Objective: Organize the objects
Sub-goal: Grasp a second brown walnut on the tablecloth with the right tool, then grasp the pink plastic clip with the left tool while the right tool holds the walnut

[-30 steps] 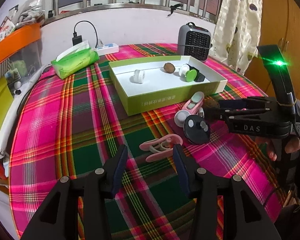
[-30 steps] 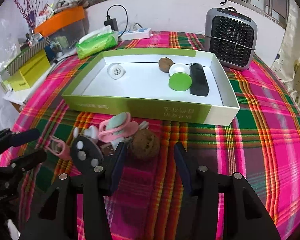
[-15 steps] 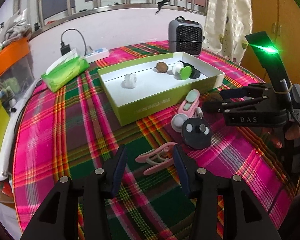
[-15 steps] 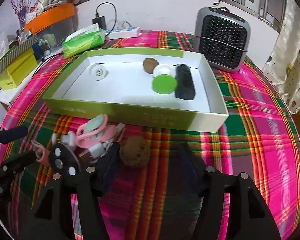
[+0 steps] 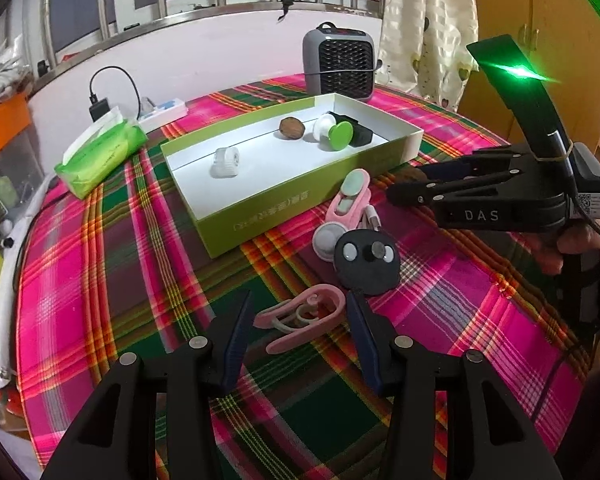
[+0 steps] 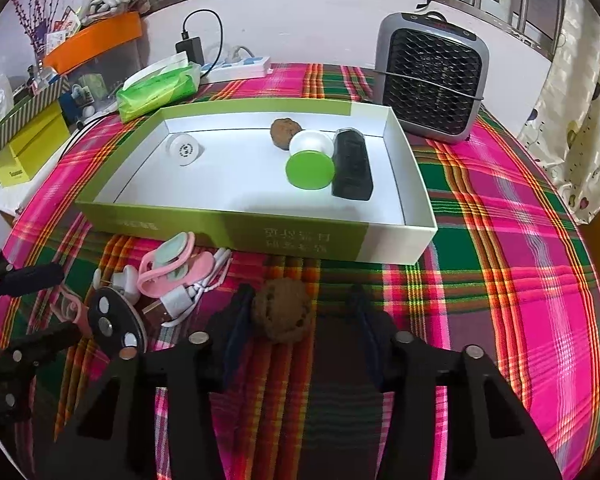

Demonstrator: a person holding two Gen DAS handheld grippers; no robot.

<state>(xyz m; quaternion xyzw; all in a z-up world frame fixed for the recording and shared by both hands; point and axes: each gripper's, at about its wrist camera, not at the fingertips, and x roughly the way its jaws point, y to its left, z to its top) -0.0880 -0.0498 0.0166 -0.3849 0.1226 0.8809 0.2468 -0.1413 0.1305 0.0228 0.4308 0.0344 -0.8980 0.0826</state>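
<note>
Left wrist view: the left tongs are spread around a pink clip lying on the desk, not pinching it. Right wrist view: the right tongs are spread around a brown ball, just before the box.

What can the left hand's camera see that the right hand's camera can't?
Only the left wrist view shows the whole right gripper from the side, with its green light, and the pink clip lying between the open left gripper fingers. Only the right wrist view shows the brown walnut on the cloth between its own open fingers; the left view has it hidden. Both show the green box, the black disc and the grey heater.
</note>
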